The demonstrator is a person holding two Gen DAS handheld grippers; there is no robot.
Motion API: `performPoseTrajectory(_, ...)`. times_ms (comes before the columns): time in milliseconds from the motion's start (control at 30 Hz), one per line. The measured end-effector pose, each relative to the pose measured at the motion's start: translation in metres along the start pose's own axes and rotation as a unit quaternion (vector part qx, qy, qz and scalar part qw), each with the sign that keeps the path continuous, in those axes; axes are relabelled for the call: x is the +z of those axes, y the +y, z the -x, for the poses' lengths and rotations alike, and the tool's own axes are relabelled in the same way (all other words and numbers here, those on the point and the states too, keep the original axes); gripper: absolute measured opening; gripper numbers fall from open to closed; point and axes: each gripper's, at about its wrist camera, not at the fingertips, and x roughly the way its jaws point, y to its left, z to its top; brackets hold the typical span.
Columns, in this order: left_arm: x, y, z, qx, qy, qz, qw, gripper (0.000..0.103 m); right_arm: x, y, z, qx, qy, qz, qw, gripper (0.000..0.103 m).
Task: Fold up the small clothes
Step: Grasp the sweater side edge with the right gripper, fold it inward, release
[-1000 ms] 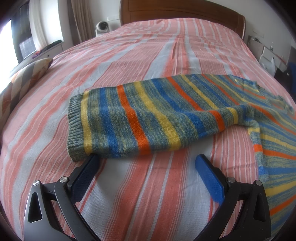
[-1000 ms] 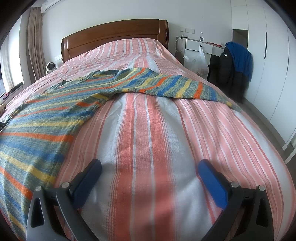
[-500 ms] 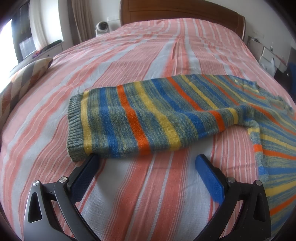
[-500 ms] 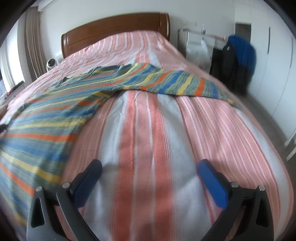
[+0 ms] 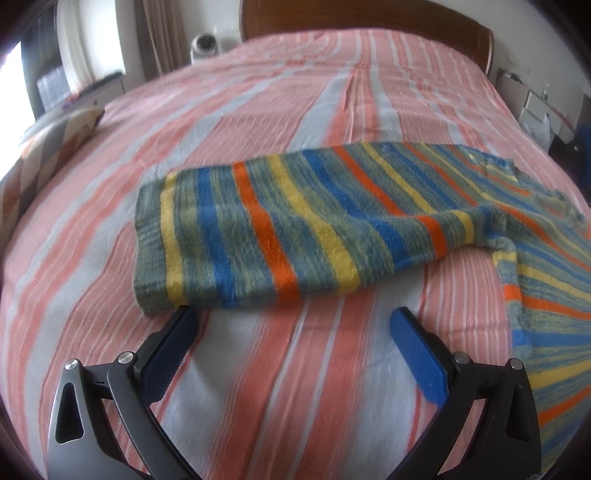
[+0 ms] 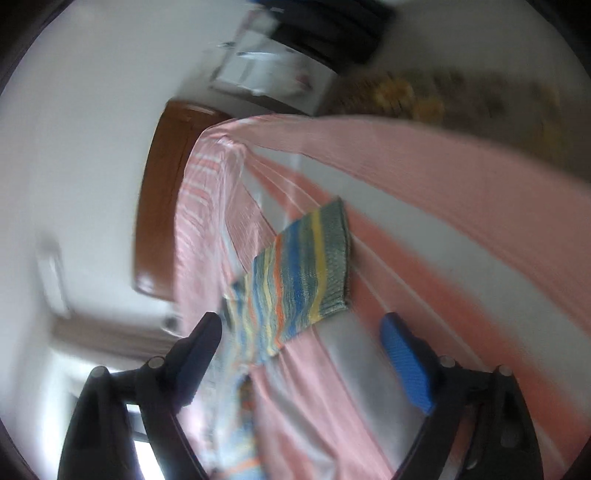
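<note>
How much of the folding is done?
Hardly any. The striped sweater lies spread on the bed, sleeves out, no fold visible. Both tongs, left and right, are open and hold nothing; the left sits near a sleeve cuff. All folding remains.

Bed with pink-and-white striped bedspread (image 5: 258, 110) fills the left wrist view. Wooden headboard (image 5: 369, 14) at 12 o'clock. Patterned pillow (image 5: 44, 147) at 9 o'clock. Small white round appliance (image 5: 203, 43) at 11 o'clock. White plastic bag (image 5: 535, 127) at 2 o'clock.
</note>
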Motion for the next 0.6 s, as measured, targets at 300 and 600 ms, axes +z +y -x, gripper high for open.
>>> performPoseTrajectory(300,-0.029,-0.008,0.030,-0.064,0.049,-0.032,0.9962,0.103,0.031,0.000,-0.059,0.004,0.035,-0.025,0.999,0.043)
performPoseTrajectory(600,-0.058,-0.009,0.038,-0.055,-0.021,-0.040,0.9974,0.103,-0.022,0.176,-0.065,-0.032,0.024,0.224,0.974,0.006)
